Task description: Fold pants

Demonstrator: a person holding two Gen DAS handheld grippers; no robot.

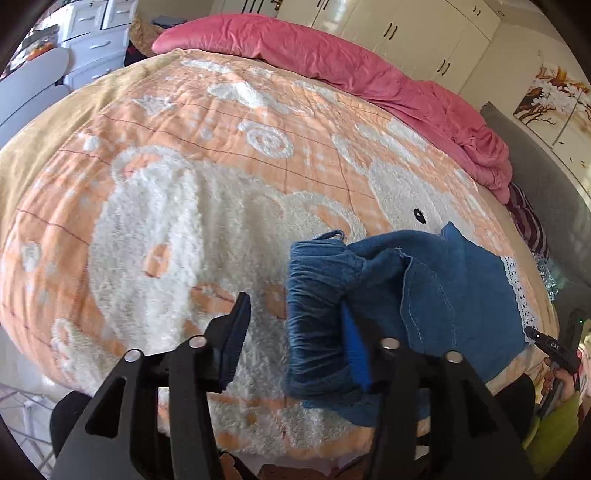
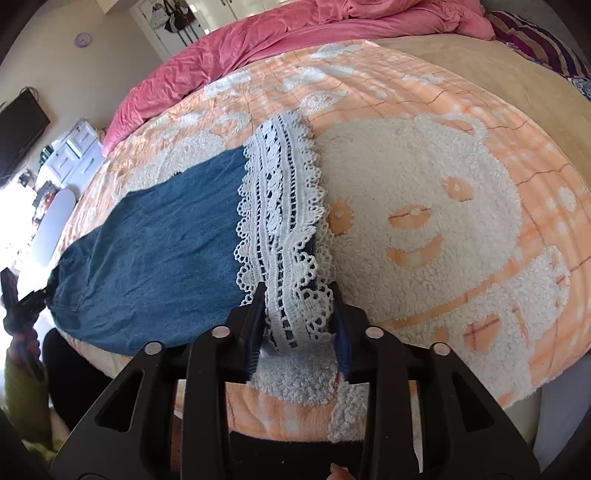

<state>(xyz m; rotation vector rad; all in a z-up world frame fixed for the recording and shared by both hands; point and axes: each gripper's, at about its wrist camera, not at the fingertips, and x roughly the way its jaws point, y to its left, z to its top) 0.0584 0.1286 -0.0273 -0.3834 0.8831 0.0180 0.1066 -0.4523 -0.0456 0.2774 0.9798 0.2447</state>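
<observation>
Blue denim pants [image 1: 436,295] with a white lace hem [image 2: 280,206] lie flat along the near edge of the bed. In the left wrist view the bunched waistband [image 1: 317,314] sits between the jaws of my left gripper [image 1: 295,328]. It rests against the right finger [image 1: 354,347], while the left finger [image 1: 236,325] stands clear of it, so this gripper is open. In the right wrist view my right gripper [image 2: 299,317] is closed around the near end of the lace hem, which fills the gap between its fingers and rises off the blanket.
The bed carries an orange and white fleece blanket [image 1: 184,206] with a bear pattern. A pink quilt [image 1: 332,62] is heaped along the far side. Striped fabric [image 2: 535,40] lies at the head end. White cupboards [image 1: 424,33] and drawers [image 1: 92,33] stand beyond the bed.
</observation>
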